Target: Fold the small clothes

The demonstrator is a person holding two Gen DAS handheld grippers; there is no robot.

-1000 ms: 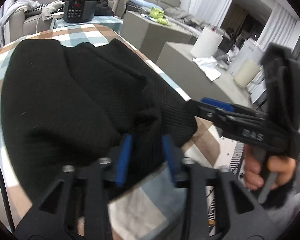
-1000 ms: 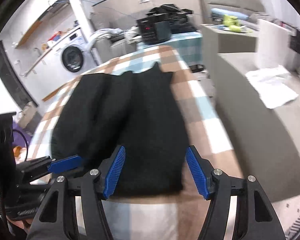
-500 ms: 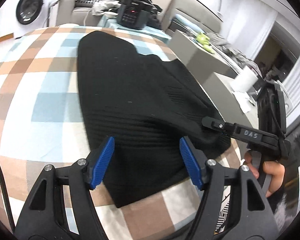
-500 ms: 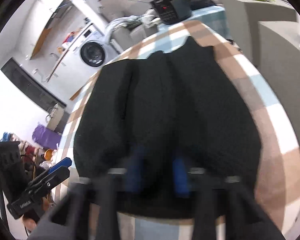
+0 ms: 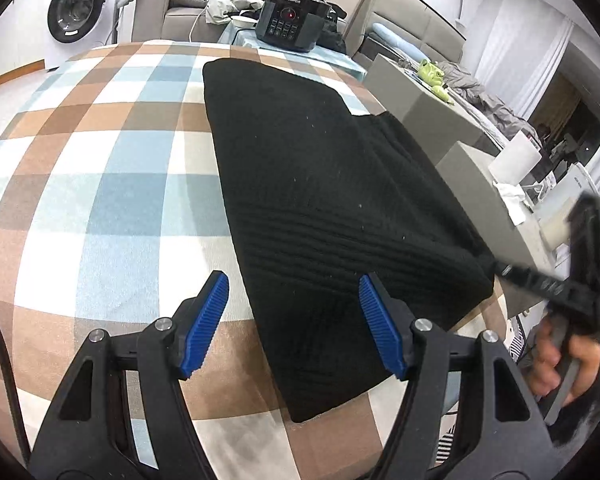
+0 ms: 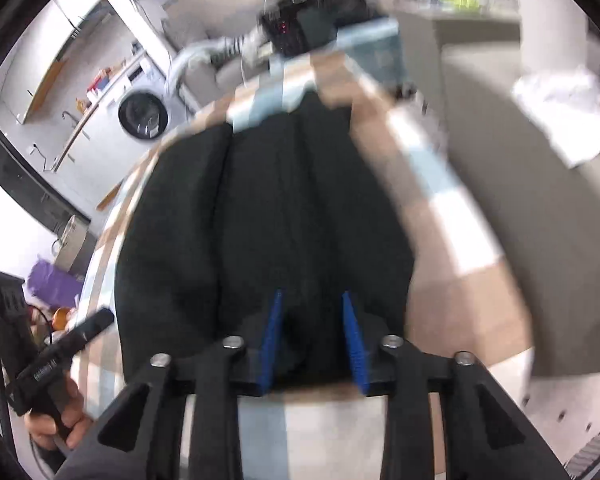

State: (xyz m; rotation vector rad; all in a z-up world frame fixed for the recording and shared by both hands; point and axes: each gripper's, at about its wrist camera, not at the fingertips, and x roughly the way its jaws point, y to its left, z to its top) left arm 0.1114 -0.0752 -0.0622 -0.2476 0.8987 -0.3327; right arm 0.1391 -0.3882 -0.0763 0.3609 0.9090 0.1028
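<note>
i find the black knit garment point(image 5: 332, 208) lying flat on the checked tablecloth point(image 5: 100, 184), folded into a long strip. its long axis runs from the near edge toward the far side, where a black cooker point(image 5: 290, 26) stands, ribbed hem nearest me. my left gripper point(image 5: 294, 324) is spread wide, empty, above the near left corner. my right gripper point(image 6: 310, 336) has its blue pads drawn in, pinching the near hem; this view is blurred.
</note>
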